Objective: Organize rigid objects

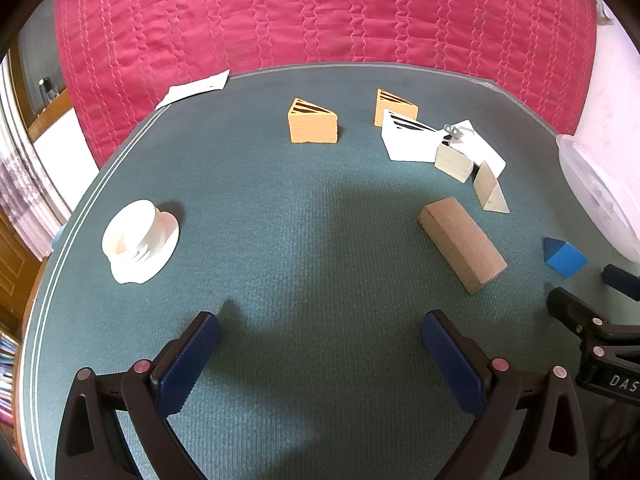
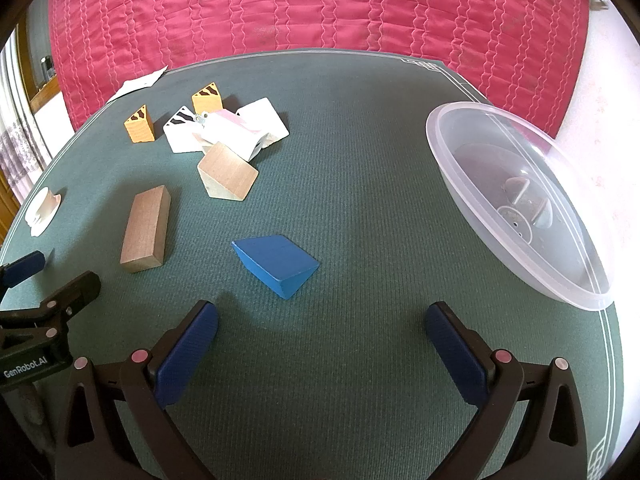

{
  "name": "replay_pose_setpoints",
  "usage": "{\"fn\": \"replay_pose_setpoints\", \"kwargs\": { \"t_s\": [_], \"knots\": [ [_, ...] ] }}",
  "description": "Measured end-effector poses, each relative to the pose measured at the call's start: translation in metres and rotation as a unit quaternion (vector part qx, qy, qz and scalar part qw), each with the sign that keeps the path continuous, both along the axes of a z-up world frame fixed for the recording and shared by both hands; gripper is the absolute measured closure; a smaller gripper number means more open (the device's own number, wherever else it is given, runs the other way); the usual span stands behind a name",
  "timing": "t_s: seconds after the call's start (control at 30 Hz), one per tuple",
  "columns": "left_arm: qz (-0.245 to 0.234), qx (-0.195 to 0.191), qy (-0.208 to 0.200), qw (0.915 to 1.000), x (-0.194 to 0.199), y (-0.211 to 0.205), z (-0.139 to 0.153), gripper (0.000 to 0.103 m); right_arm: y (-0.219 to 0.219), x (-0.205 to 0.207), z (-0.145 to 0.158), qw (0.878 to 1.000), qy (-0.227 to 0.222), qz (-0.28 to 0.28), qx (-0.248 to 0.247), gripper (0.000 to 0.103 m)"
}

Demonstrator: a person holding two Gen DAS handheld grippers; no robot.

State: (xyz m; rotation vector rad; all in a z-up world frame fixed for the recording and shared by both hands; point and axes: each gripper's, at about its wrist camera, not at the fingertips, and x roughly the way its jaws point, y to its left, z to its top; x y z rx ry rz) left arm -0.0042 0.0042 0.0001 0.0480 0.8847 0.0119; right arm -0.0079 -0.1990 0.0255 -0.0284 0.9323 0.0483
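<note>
My left gripper (image 1: 320,340) is open and empty above the green mat. A brown wooden block (image 1: 462,244) lies ahead to its right, a white spool (image 1: 140,236) to its left. Two orange wedges (image 1: 313,122) (image 1: 394,106) and a pile of white and pale wood wedges (image 1: 444,148) lie further back. My right gripper (image 2: 322,332) is open and empty, just short of a blue wedge (image 2: 276,262). The brown block (image 2: 146,230), a pale wood wedge (image 2: 226,178) and the pile (image 2: 224,130) lie to its left. A clear plastic tub (image 2: 516,204) sits at its right.
The green mat (image 2: 360,152) covers a table with its far edge against a red quilted bed (image 2: 320,4). A white paper (image 1: 196,88) lies at the far left corner. Each gripper shows at the other view's side edge (image 1: 596,332) (image 2: 40,312).
</note>
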Motion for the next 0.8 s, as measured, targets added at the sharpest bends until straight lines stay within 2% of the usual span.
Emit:
{"fn": "replay_pose_setpoints", "kwargs": {
  "t_s": [0.47,0.6,0.8],
  "knots": [
    [-0.009,-0.028,0.009,0.9995,0.003,0.02,0.004,0.0,0.0,0.0,0.0,1.0,0.0,0.0,0.0,0.0],
    [0.02,-0.018,-0.006,0.9996,0.007,0.04,0.011,0.0,0.0,0.0,0.0,1.0,0.0,0.0,0.0,0.0],
    [0.087,-0.011,-0.019,0.996,0.017,0.087,0.021,0.0,0.0,0.0,0.0,1.0,0.0,0.0,0.0,0.0]
  ]
}}
